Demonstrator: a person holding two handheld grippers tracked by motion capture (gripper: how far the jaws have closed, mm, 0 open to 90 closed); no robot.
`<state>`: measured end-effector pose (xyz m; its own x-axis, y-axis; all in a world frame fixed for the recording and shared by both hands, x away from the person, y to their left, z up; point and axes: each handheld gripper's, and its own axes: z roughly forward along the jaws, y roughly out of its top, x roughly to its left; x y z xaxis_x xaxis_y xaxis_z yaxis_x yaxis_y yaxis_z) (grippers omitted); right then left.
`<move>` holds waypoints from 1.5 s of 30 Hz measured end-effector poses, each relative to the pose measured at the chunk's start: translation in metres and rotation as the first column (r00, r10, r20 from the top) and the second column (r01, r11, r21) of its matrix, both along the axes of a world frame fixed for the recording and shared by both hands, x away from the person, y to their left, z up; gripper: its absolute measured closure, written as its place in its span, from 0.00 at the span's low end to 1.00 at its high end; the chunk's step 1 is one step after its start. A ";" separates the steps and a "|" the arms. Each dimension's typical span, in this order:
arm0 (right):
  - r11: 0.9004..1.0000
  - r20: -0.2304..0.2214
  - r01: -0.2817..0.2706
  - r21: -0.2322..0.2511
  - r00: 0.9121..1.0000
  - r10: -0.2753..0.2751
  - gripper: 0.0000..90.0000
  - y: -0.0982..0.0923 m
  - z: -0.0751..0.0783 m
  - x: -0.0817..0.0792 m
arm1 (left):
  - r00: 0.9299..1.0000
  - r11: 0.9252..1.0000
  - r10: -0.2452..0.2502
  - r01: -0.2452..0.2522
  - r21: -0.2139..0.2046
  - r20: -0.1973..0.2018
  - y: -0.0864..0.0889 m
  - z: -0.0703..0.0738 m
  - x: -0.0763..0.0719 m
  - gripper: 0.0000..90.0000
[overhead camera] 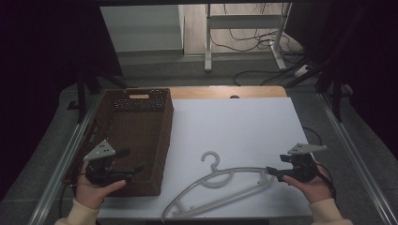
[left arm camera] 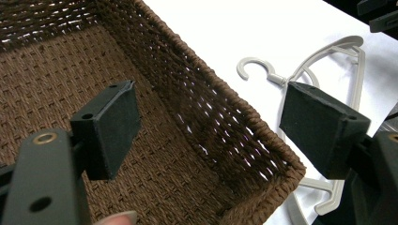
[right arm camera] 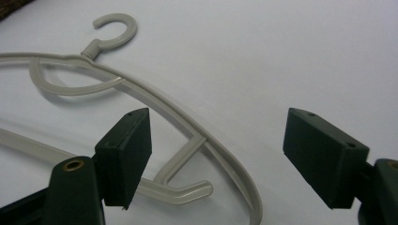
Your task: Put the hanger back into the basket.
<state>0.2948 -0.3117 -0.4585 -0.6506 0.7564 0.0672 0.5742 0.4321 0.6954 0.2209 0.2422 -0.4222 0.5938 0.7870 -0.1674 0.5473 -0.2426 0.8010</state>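
Right claw (overhead camera: 274, 174) is spread wide with nothing pinched, hovering at the right-hand shoulder of the hanger (overhead camera: 220, 187). Through the right gripper view I see the grey arm of the hanger (right arm camera: 187, 126) running between my pads, not touched by either one. The hanger lies flat on the white table (overhead camera: 244, 126), hook toward the far side, just beside the basket (overhead camera: 136, 140). Left claw (overhead camera: 136, 169) is wide open too, empty, hanging over the near right corner of the basket (left arm camera: 220, 117).

Here's my worry: the arm of the hanger is thin and lies flat on the table, so if I close too high the pads may slide off it, and if I come in too low the pad tips may jam against the table first. Grabbing it at one end also means the far end could swing or drag, and the hook might catch the woven wall of the basket.

Room-wise, the white table beyond the hanger is open, good for lifting and turning. The near edge of the table is close under the hanger, and my left claw stands right by the rim of the basket, so that side is tight
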 end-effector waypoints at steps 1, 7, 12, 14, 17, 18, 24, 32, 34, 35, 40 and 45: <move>1.000 0.004 -0.004 0.001 1.000 0.004 0.26 0.000 0.001 0.000 | 1.000 1.000 -0.001 0.001 0.000 0.001 0.000 0.000 0.000 0.22; 1.000 0.010 -0.012 0.002 1.000 0.012 0.26 0.001 0.002 -0.001 | 1.000 1.000 -0.003 0.003 0.002 -0.001 -0.001 0.000 0.000 0.22; 1.000 0.004 -0.016 -0.004 1.000 0.016 0.27 0.002 0.001 -0.001 | 1.000 1.000 -0.007 0.007 0.003 -0.009 -0.002 -0.002 0.001 0.22; 1.000 0.004 -0.019 -0.008 1.000 0.019 0.27 0.001 0.001 -0.001 | 1.000 1.000 -0.006 0.006 0.002 -0.009 -0.001 -0.002 0.002 0.22; 1.000 0.005 -0.018 -0.004 1.000 0.018 0.27 0.001 0.001 -0.001 | 1.000 1.000 -0.004 0.004 0.001 -0.007 -0.001 -0.001 0.001 0.22; 1.000 0.007 -0.018 -0.004 1.000 0.018 0.27 0.001 0.002 -0.002 | 1.000 1.000 -0.004 0.004 0.001 -0.006 -0.001 -0.001 0.001 0.22; 0.999 0.011 -0.037 -0.003 0.999 0.037 0.27 0.002 0.002 -0.001 | 1.000 1.000 -0.013 0.013 -0.001 -0.021 -0.002 -0.003 0.002 0.22; 0.989 0.018 -0.149 -0.012 0.989 0.150 0.28 0.024 0.007 -0.003 | 0.999 1.000 -0.025 0.025 0.000 -0.040 -0.003 -0.003 -0.002 0.22; 0.985 0.015 -0.174 -0.017 0.985 0.175 0.28 0.030 0.007 -0.004 | 0.999 1.000 -0.026 0.026 -0.001 -0.041 -0.003 -0.003 -0.002 0.22; 0.983 0.012 -0.181 -0.020 0.983 0.181 0.28 0.033 0.007 -0.004 | 0.999 1.000 -0.029 0.029 0.000 -0.041 -0.004 -0.003 -0.002 0.22; 0.976 0.000 -0.213 -0.050 0.977 0.214 0.29 0.048 0.005 0.000 | 0.999 1.000 -0.031 0.031 0.000 -0.042 -0.005 -0.003 -0.002 0.22; 0.966 -0.015 -0.246 -0.077 0.969 0.246 0.31 0.064 0.003 0.008 | 0.999 0.999 -0.035 0.035 -0.001 -0.039 -0.005 -0.002 -0.001 0.22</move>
<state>0.3030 -0.2472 -0.4554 -0.8171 0.5762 0.0183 0.4469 0.6130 0.6515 0.2198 0.2368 -0.4246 0.6140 0.7658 -0.1915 0.5696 -0.2619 0.7790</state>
